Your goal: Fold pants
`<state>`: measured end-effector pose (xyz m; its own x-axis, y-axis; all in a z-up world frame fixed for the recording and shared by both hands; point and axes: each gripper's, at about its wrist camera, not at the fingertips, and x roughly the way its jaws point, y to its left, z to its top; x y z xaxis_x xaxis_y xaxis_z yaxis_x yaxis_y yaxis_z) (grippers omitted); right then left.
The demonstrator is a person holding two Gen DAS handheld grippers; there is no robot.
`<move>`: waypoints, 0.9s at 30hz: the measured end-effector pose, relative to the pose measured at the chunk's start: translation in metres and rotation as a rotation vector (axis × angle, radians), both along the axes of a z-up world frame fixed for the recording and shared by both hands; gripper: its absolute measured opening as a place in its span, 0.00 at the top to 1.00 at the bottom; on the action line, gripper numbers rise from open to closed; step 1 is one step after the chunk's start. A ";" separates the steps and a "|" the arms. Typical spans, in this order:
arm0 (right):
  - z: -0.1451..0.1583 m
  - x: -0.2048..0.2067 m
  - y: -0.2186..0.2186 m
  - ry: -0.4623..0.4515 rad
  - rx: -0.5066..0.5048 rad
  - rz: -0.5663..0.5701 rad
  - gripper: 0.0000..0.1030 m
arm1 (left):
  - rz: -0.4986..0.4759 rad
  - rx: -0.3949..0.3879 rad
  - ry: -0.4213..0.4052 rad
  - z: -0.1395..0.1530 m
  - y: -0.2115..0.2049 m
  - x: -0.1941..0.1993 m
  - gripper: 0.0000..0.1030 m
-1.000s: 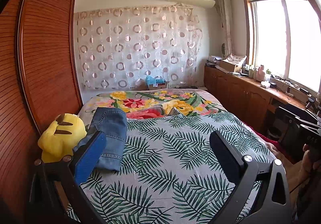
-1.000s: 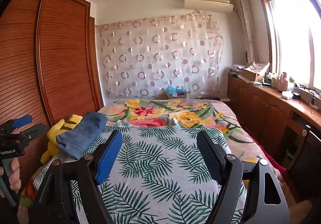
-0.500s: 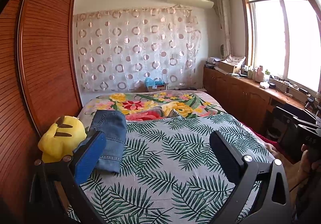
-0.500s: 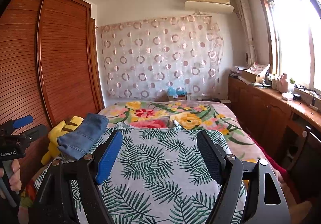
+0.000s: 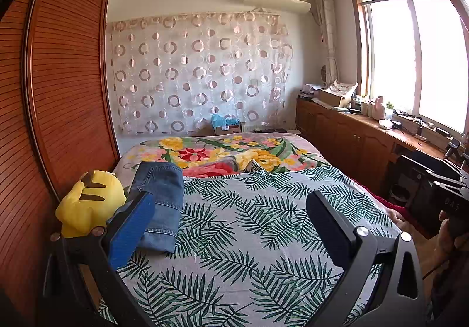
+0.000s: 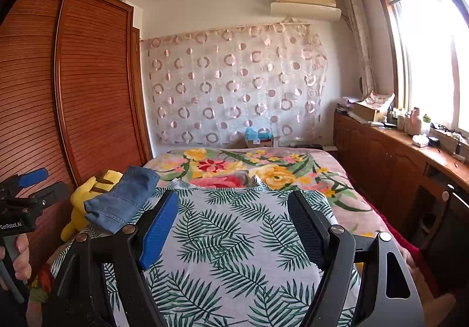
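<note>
Blue denim pants (image 5: 159, 204) — folded compact, lying flat — bed's left edge.

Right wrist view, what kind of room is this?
Most likely a home bedroom: a bed with a leaf-print cover, a tall wooden wardrobe beside it, and a yellow plush toy next to folded jeans.

Wide stretch of leaf-print bedspread (image 5: 249, 239) lying bare across the middle and right, nothing on it. Left edge crowded: folded jeans (image 5: 162, 201) touching a yellow plush toy (image 5: 88, 204), both tight against the wooden wardrobe (image 5: 67, 92). Low cabinet (image 6: 390, 163) cluttered with bottles along the right side, narrow gap beside the bed. Curtain (image 5: 199, 72) closing off the far end.
</note>
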<state>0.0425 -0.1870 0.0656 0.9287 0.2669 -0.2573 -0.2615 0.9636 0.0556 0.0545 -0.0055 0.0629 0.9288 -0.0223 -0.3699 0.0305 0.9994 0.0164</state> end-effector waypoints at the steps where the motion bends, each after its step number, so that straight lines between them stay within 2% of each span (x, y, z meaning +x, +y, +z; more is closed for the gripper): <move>1: 0.000 0.000 0.000 0.000 0.000 -0.001 0.24 | 0.000 -0.001 0.000 0.000 0.000 0.000 0.00; 27: 0.000 -0.001 -0.001 0.001 -0.002 -0.006 0.24 | 0.000 0.000 -0.001 -0.002 -0.001 -0.001 0.00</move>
